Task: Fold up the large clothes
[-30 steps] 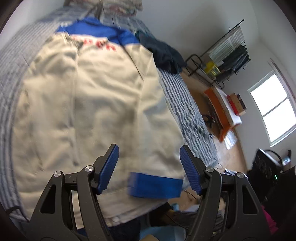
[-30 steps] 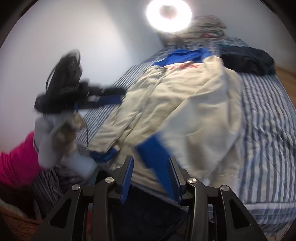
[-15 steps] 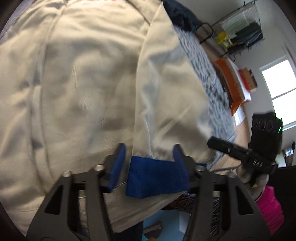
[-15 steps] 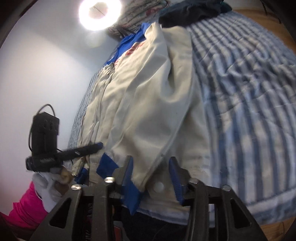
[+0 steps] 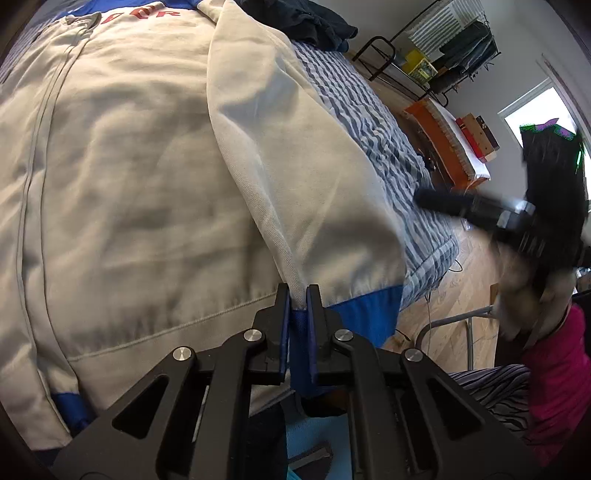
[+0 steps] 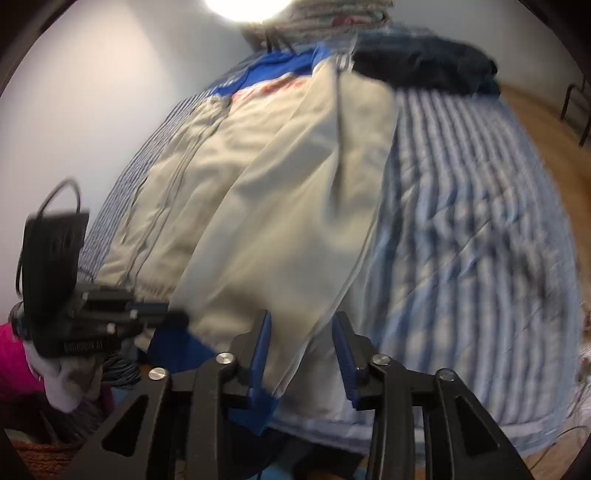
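A cream jacket (image 5: 129, 166) with blue collar, blue cuffs and red letters lies spread on the striped bed (image 6: 461, 221). Its right sleeve (image 5: 303, 184) is folded along the body. My left gripper (image 5: 297, 291) is shut on the sleeve's blue cuff (image 5: 369, 314) at the jacket's near hem; it also shows blurred in the right wrist view as the left gripper (image 6: 92, 321). My right gripper (image 6: 301, 317) hangs over the same sleeve's (image 6: 280, 229) outer edge. Its jaws are opening with the cloth's edge between them, and the pads stand apart from it.
A dark garment (image 5: 310, 26) lies bunched at the bed's far end. Past the bed's right side are a wooden floor (image 5: 461, 277), a black wire rack (image 5: 443, 48) and a window (image 5: 535, 110). A person's pink sleeve (image 5: 554, 369) is at the lower right.
The left gripper came down to the jacket's near hem and closed on the blue cuff. The right gripper moved along the sleeve's outer edge, and its jaws stand wider than half a second ago.
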The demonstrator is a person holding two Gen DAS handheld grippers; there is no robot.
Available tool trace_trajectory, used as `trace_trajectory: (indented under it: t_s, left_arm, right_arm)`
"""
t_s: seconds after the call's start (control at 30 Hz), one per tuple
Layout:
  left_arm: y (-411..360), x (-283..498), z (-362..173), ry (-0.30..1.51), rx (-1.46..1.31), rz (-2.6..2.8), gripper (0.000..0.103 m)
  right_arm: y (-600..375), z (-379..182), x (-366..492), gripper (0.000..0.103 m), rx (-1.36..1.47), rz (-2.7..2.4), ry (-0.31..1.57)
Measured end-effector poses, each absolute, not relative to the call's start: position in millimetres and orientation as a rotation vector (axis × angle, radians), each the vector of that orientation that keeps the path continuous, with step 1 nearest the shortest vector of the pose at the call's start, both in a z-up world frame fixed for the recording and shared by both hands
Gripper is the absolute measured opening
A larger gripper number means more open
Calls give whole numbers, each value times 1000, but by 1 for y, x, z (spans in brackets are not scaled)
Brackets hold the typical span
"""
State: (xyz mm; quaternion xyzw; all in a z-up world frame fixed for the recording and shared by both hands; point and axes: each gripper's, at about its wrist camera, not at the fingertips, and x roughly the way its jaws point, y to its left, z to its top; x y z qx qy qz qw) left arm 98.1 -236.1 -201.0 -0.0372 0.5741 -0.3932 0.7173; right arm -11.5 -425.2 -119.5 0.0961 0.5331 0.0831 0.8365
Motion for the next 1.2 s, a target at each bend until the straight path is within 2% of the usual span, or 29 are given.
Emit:
trace_trajectory:
  t_s: [0.2,0.37,0.6,0.83,0.87,0.9,0.93,0.97,1.0,1.2]
  left_arm:
    - [-236,97,-207,1280,-70,-862,6]
    - [-239,97,-207,1276,-73,-873,6]
    - [-233,101,-205,1292,-112,-894,6]
    - [-230,100,-204,1291,-100,-907,6]
    - [-229,100,-205,1294,-101,-907,6]
    - [-228,100,-205,1294,-99,-906,6]
    - [-227,99,-205,1291,-95,-903,6]
    - [-226,99,-204,1285,-90,-903,6]
    - [-229,98,-203,1282,-87,-903,6]
    - [-233,89,-199,1275,-78,-920,6]
  right_arm:
    - [-434,-72,53,37,159,145,989]
    - [-417,-62,136,41,107,171,956]
    - [-387,-96,243,41,117,126,1008]
    - [-347,-153,295,41,-26,-4,1194]
    - [-343,-164,300,39,-57,-27,1229]
    - [-343,-171,302,28,-66,-29,1244]
    - [-342,-177,302,21,-78,-34,1253]
    - [-342,-181,301,7,-87,-41,1250]
    - [-343,-181,299,1,-86,-45,1238]
    - [-348,-151,283,0,31,67,1118]
